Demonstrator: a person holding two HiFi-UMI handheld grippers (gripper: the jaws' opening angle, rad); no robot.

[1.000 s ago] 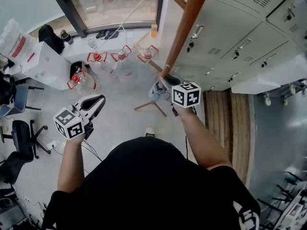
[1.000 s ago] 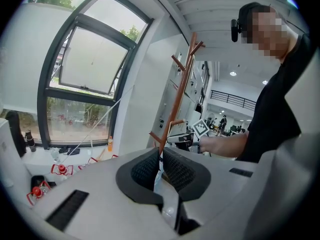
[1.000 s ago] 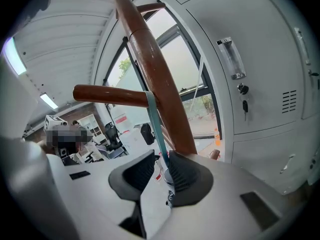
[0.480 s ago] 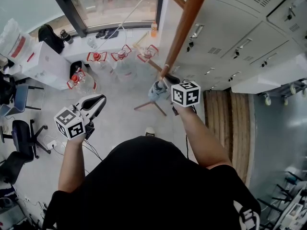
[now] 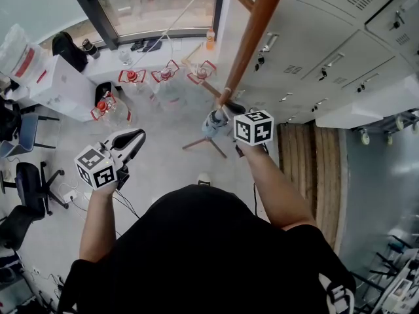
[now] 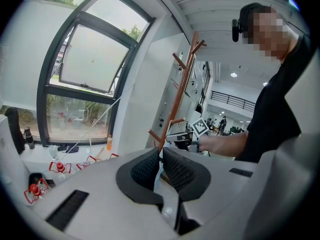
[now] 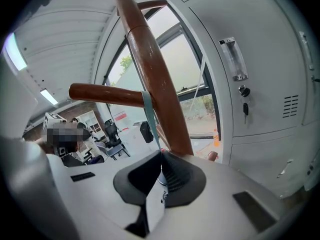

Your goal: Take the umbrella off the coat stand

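Left claw: we hold it shut on nothing.
Right claw: we clamp the umbrella by its teal strap, looped over a coat stand peg.

Coat stand — smooth, glossy wood

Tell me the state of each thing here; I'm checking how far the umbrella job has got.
umbrella: folded, hanging by its strap from the coat stand.
strap: looped over a peg, lower end pinched in the right gripper.
right gripper: shut on the strap.
left gripper: shut, empty, held away from the stand.
coat stand: standing on its feet.
locker doors: shut.
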